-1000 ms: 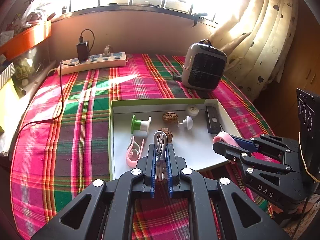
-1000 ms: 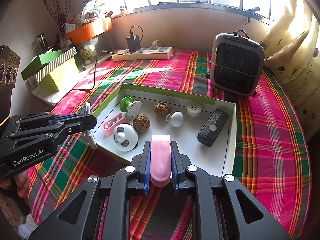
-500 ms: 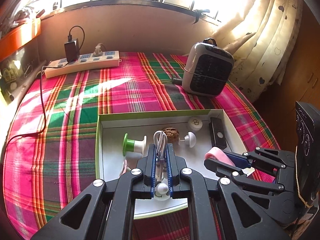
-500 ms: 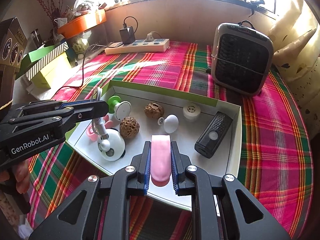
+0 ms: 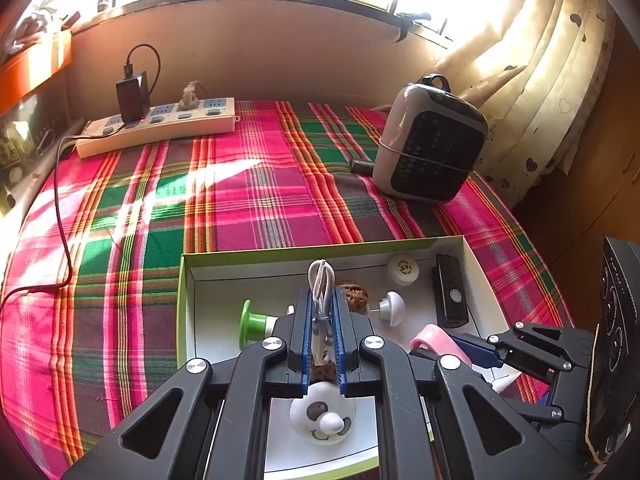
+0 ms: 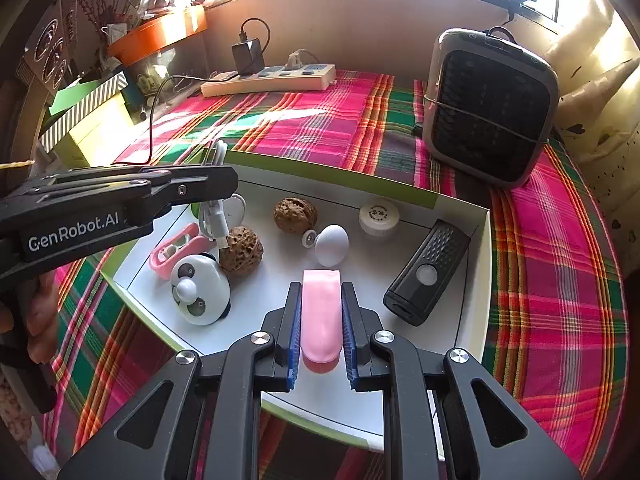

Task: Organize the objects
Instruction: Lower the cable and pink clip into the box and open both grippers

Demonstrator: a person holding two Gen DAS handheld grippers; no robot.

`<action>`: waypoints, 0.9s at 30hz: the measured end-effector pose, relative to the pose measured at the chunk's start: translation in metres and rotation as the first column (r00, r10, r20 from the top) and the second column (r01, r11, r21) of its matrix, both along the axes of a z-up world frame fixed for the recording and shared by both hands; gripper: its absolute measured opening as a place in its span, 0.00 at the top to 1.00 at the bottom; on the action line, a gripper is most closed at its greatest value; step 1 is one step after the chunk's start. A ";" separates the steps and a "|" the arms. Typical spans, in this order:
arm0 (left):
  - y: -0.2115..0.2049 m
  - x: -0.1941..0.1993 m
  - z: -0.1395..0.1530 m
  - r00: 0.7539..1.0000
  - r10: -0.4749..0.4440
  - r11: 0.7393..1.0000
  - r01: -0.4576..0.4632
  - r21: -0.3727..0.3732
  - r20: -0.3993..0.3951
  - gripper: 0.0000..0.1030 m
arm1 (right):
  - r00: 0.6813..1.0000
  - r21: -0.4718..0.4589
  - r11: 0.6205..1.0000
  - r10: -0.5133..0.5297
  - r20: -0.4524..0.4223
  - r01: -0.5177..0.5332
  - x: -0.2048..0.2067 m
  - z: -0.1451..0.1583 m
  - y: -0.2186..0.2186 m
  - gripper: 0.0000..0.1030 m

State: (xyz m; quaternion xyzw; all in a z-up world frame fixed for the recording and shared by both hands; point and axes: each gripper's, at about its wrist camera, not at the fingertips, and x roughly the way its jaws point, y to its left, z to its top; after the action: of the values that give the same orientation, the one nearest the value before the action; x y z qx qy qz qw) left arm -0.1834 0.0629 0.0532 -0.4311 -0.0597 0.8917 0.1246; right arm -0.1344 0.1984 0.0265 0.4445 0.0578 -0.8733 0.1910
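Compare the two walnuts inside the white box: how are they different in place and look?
The far walnut lies alone near the box's middle back; the near walnut sits against the panda toy. The far walnut looks smoother with a seam; the near walnut looks rougher, pitted. Both are brown and lie loose on the box's floor.

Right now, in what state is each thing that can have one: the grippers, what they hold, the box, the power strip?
Left gripper: shut on the white cable, above the box.
Right gripper: shut on the pink tape roll, above the box.
Box: open, no lid on it.
Power strip: black charger and a white plug plugged in.
Panda toy: lying in the box.
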 end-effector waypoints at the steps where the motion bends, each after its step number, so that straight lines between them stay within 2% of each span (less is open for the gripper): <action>1: 0.000 -0.002 -0.001 1.000 -0.001 1.000 0.001 0.003 0.004 0.92 | 1.000 0.003 1.000 0.001 0.000 -0.001 0.000 -0.001 0.000 0.82; 17: 0.000 -0.019 -0.023 0.998 0.000 1.000 -0.001 0.012 0.063 0.92 | 1.000 0.017 1.000 0.006 0.005 -0.006 -0.004 -0.006 -0.001 0.82; 27: -0.003 -0.021 -0.026 0.997 0.009 1.000 -0.010 0.015 0.075 0.92 | 1.000 0.023 1.000 0.003 0.007 -0.004 -0.008 -0.009 0.000 0.82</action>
State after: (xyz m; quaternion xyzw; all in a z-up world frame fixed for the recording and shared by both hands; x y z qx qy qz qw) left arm -0.2041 0.0602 0.0274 -0.4628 -0.0731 0.8751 0.1215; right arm -0.1422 0.1983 0.0171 0.4497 0.0679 -0.8706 0.1876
